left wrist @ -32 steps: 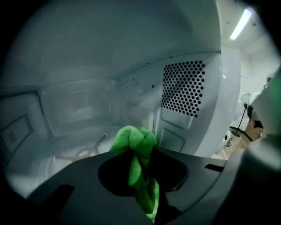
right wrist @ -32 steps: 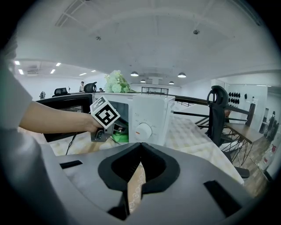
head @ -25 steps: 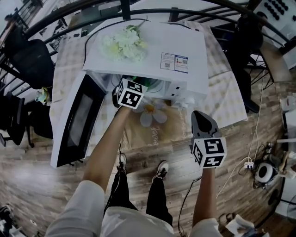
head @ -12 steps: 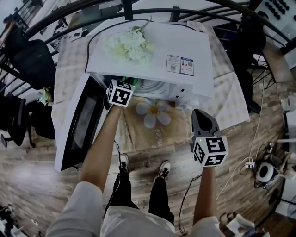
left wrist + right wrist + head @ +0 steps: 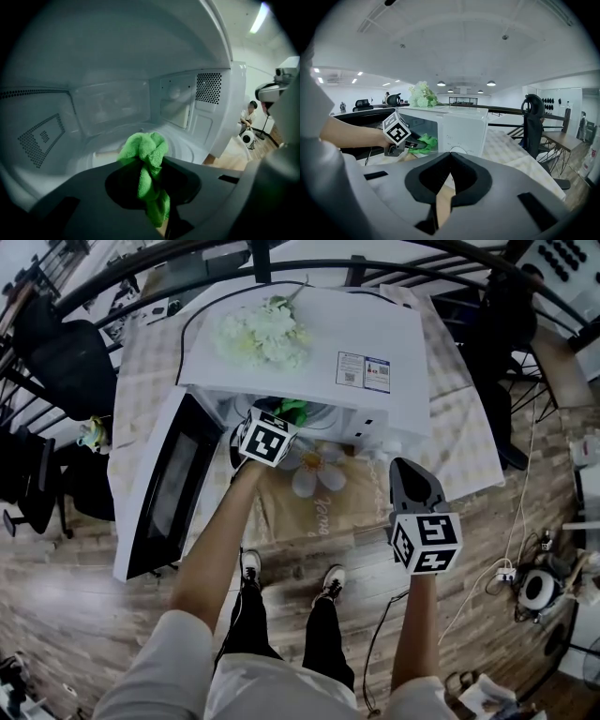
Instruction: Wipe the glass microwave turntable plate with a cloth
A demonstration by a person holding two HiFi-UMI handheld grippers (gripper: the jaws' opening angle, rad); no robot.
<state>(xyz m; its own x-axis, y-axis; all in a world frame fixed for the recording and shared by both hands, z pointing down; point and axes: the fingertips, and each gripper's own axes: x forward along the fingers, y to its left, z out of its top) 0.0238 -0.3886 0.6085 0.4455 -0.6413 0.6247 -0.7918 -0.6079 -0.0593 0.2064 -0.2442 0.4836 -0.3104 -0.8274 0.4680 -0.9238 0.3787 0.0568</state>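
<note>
The right gripper point(image 5: 450, 157), clenched on nothing, hangs in front of the microwave point(image 5: 309, 343), clear of the work. The left gripper point(image 5: 149, 165) pinches the cloth point(image 5: 143, 147) inside the microwave's mouth, bunched forward for wiping. Beyond, the plate point(image 5: 187, 152) seems to lie on the microwave's floor.

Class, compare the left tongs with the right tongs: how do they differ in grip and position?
The left tongs are shut on a green cloth; the right tongs are shut on nothing. The left tongs reach inside the open microwave; the right tongs hang outside, in front of it. Both carry a marker cube.
</note>
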